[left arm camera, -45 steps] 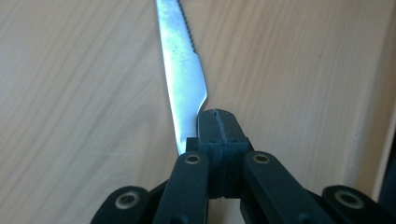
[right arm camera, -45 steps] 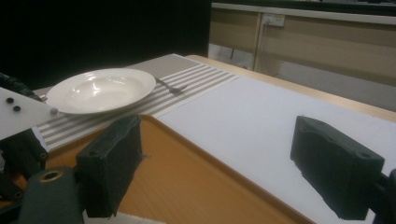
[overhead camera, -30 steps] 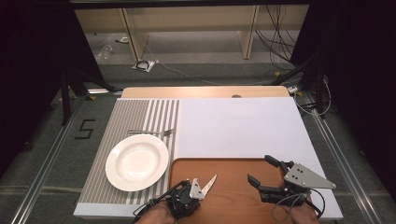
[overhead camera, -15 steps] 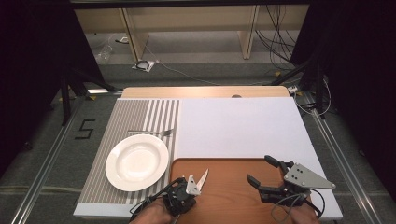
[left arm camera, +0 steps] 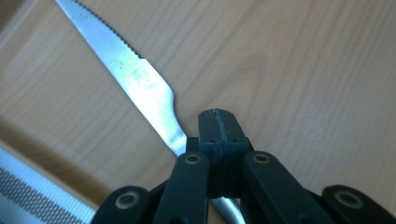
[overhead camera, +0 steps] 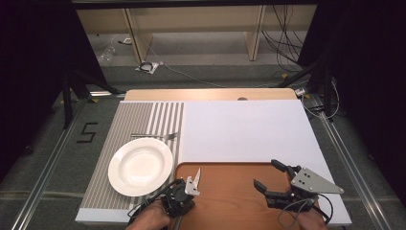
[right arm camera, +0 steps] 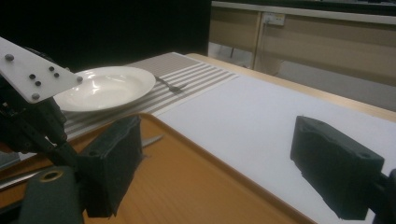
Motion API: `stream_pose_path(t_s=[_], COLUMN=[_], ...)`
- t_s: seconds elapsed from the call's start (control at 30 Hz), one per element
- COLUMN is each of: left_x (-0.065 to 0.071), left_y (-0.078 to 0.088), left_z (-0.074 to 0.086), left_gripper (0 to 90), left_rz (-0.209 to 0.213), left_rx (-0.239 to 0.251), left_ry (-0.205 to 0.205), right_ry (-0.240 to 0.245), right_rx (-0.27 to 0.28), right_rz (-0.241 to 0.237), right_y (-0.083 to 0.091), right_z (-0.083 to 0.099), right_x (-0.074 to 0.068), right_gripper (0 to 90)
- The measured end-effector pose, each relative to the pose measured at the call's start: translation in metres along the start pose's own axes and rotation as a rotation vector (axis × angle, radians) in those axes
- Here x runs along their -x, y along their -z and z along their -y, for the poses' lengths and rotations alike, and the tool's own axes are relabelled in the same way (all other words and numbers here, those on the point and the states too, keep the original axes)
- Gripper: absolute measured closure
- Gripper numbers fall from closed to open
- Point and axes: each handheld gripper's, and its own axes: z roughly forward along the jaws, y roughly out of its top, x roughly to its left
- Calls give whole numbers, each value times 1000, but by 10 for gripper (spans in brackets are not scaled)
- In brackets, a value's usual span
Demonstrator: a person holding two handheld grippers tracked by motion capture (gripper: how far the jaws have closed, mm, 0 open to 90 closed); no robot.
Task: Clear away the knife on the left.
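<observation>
The knife runs diagonally, blade toward the frame's upper left, over the tray. The left gripper clamps its handle, jaws closed. The right gripper stands wide, holding nothing.

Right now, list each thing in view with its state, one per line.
Left gripper: shut on the knife's handle.
Knife: held, blade over the tray.
Right gripper: open, holding nothing.
Plate: empty, on the striped mat.
Fork: lying flat beyond the plate.
Tray: flat on the table.
</observation>
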Motion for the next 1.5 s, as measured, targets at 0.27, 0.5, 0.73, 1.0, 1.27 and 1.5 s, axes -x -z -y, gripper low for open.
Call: stream_pose_path(t_s=[0.27, 0.5, 0.73, 1.0, 1.27, 1.5], left_x=[-6, -9, -12, -15, -16, -15], left_y=[3, 4, 5, 7, 8, 12], left_z=[4, 6, 8, 10, 10, 7], left_gripper=[892, 892, 892, 891, 854, 515], left_rz=[-8, -16, -20, -9, 7, 6], left_rx=[-18, -24, -25, -40, -38, -10], left_ry=[5, 14, 36, 41, 40, 76], right_ry=[-1, 2, 1, 0, 0, 0], right_rx=[1, 2, 0, 3, 3, 2], right_rz=[0, 1, 1, 2, 2, 2], right_y=[0, 0, 0, 0, 0, 0], right_z=[0, 0, 0, 0, 0, 0], right_x=[0, 0, 0, 0, 0, 0], right_gripper=[178, 179, 179, 179, 179, 179])
